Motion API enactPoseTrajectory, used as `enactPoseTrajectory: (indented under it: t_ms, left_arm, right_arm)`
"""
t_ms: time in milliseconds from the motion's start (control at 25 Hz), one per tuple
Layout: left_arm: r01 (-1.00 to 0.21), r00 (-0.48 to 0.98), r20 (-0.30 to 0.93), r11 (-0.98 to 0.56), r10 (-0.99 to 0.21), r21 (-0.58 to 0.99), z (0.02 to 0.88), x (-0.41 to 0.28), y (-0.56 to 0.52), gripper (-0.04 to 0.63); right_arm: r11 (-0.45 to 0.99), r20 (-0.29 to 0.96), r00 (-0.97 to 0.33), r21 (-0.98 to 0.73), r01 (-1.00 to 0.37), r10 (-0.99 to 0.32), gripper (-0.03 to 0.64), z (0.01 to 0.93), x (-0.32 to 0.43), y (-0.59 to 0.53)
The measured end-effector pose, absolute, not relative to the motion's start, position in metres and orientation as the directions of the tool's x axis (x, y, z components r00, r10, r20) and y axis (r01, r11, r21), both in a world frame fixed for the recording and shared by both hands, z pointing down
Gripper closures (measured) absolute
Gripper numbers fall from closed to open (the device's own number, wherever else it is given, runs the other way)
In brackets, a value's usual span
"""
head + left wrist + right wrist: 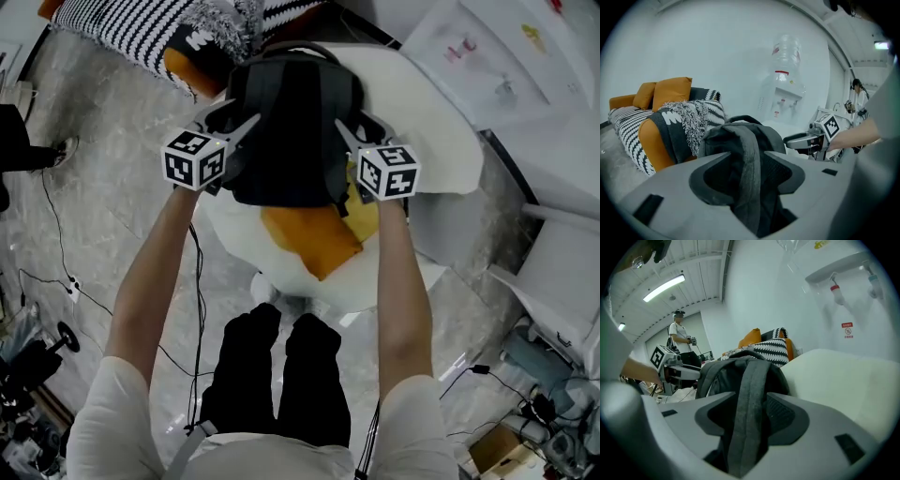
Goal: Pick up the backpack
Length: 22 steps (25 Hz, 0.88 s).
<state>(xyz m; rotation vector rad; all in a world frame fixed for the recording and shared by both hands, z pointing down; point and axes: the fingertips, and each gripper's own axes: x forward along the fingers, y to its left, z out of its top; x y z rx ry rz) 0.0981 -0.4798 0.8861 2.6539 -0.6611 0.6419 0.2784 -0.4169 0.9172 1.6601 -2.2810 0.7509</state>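
Left gripper (236, 116): jaws spread, backpack (295, 122) strap (750, 150) between, apparently unpinched.
Right gripper (359, 127): likewise released.
Backpack: upper centre, on white cushion (431, 112).

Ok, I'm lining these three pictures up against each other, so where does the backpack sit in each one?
Head view: backpack top centre, on the white seat.
Left gripper view: backpack centre, its strap running toward the camera.
Right gripper view: backpack centre-left, strap likewise.
Shared landmark: striped sofa cushions, top left, left of centre, just above the backpack.
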Motion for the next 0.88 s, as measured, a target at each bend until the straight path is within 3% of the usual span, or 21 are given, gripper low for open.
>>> enactPoseTrajectory:
  t_ms: [120,360,520,560,640,880]
  left_arm:
    - [-0.500,0.800,0.484,-0.841,-0.355,0.209,0.890,0.104,-0.484,0.400]
    - [-0.482,0.822,0.456,-0.844,-0.341,0.237,0.890,0.114,-0.492,0.403]
    - [-0.460,0.828,0.464,-0.854,-0.315,0.241,0.890,0.118,-0.487,0.509]
    - [-0.456,0.828,0.468,-0.857,-0.309,0.240,0.889,0.119,-0.485,0.525]
    - [-0.450,0.828,0.475,-0.859,-0.299,0.244,0.886,0.120,-0.482,0.538]
    - [-0.445,0.833,0.477,-0.852,-0.281,0.276,0.859,0.113,-0.461,0.548]
  right_arm:
    - [0.239,0.451,-0.348,-0.281,-0.929,-0.822,0.410,0.923,0.279,-0.424]
    - [0.258,0.425,-0.390,-0.336,-0.906,-0.817,0.408,0.928,0.276,-0.444]
    - [0.269,0.384,-0.455,-0.448,-0.853,-0.803,0.410,0.924,0.264,-0.448]
    - [0.270,0.379,-0.463,-0.462,-0.845,-0.801,0.423,0.922,0.262,-0.447]
    - [0.262,0.374,-0.463,-0.477,-0.839,-0.804,0.543,0.915,0.262,-0.445]
    - [0.268,0.364,-0.484,-0.506,-0.820,-0.796,0.557,0.886,0.251,-0.421]
